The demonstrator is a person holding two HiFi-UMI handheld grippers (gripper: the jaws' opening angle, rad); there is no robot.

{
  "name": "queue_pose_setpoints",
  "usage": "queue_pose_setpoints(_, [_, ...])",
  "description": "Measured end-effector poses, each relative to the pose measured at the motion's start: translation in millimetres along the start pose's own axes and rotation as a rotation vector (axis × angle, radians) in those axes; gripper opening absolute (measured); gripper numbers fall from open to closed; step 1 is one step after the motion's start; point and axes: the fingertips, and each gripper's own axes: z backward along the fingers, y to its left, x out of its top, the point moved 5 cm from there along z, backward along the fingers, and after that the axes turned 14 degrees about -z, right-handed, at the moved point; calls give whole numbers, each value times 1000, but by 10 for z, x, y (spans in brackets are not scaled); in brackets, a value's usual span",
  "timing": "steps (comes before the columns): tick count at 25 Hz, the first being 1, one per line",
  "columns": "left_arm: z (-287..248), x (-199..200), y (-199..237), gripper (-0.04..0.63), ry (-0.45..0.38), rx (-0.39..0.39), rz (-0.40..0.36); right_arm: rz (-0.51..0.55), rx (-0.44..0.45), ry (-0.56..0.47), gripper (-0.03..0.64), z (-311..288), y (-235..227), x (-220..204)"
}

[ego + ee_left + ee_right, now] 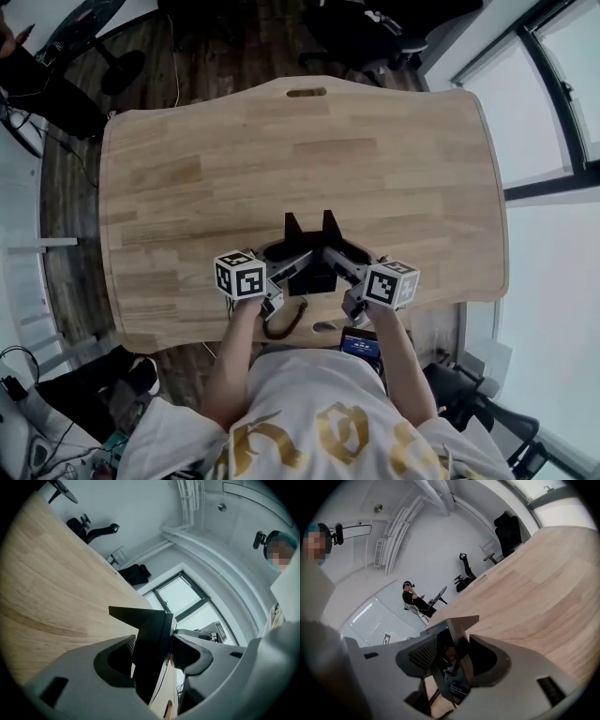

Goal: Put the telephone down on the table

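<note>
The telephone point(311, 255) is a black angular thing with two pointed tips, held low over the near edge of the wooden table point(281, 159). My left gripper point(286, 270) is shut on its left side and my right gripper point(336, 264) is shut on its right side. In the left gripper view the grey jaws of the left gripper point(152, 656) press on a thin black edge of the telephone point(150, 630). The right gripper point(452, 658) clamps the telephone point(459, 630) the same way in its own view. A dark cord point(284, 323) loops down beneath it. I cannot tell whether the telephone touches the table.
The table has a handle slot point(307, 92) at its far edge. Black office chairs point(370, 28) stand beyond it, and windows point(562, 94) run along the right. A person point(412, 597) sits far off in the right gripper view. A small lit device point(361, 345) hangs at my waist.
</note>
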Motion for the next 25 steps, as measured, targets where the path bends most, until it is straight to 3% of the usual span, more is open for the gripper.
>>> queue_pose_setpoints(25, [-190, 27, 402, 227, -9, 61, 96, -98, -10, 42, 178, -300, -330, 227])
